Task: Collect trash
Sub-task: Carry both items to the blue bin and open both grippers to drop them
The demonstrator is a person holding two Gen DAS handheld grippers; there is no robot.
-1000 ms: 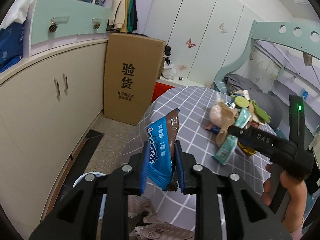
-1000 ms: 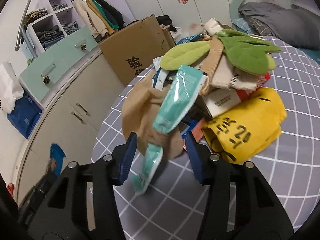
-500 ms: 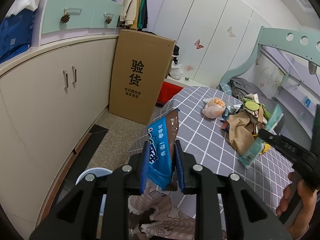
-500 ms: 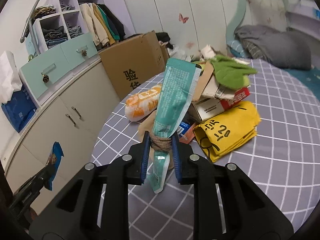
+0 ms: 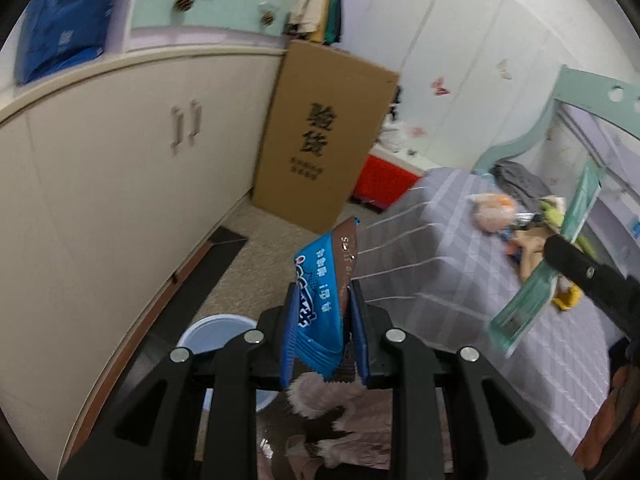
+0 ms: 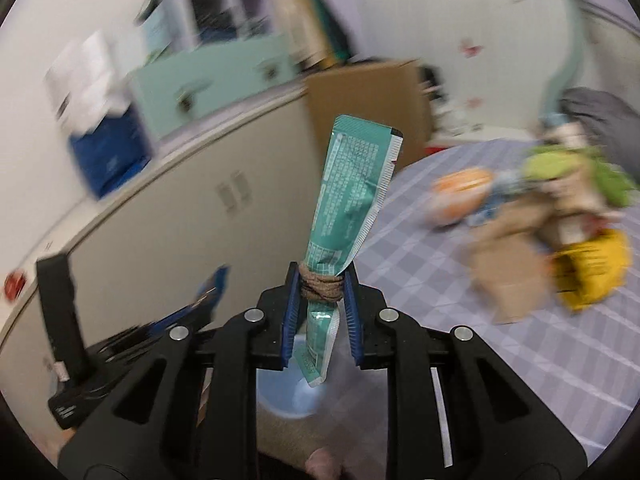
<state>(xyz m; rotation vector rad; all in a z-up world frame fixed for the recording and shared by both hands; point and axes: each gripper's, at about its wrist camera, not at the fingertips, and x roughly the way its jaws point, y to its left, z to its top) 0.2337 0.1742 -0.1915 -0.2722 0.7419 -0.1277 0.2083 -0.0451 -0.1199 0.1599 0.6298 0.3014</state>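
My left gripper (image 5: 322,300) is shut on a blue and brown snack wrapper (image 5: 322,280), held upright above the floor beside the table. My right gripper (image 6: 322,284) is shut on a teal wrapper (image 6: 352,196) tied round with brown string; it also shows in the left wrist view (image 5: 536,292). A light blue bin (image 5: 218,332) stands on the floor below both grippers and shows in the right wrist view (image 6: 288,398). More trash lies in a pile (image 6: 560,216) on the grey checked table (image 6: 460,320).
Cream cupboards (image 5: 120,184) run along the left. A tall cardboard box (image 5: 320,140) leans on the far wall beside a red crate (image 5: 380,180). An orange bag (image 6: 460,194) and a yellow bag (image 6: 596,268) lie on the table. A furry slipper (image 5: 320,396) is below.
My right gripper has swung left off the table with the teal wrapper, now over the bin. My left gripper has tilted down toward the floor with its wrapper.
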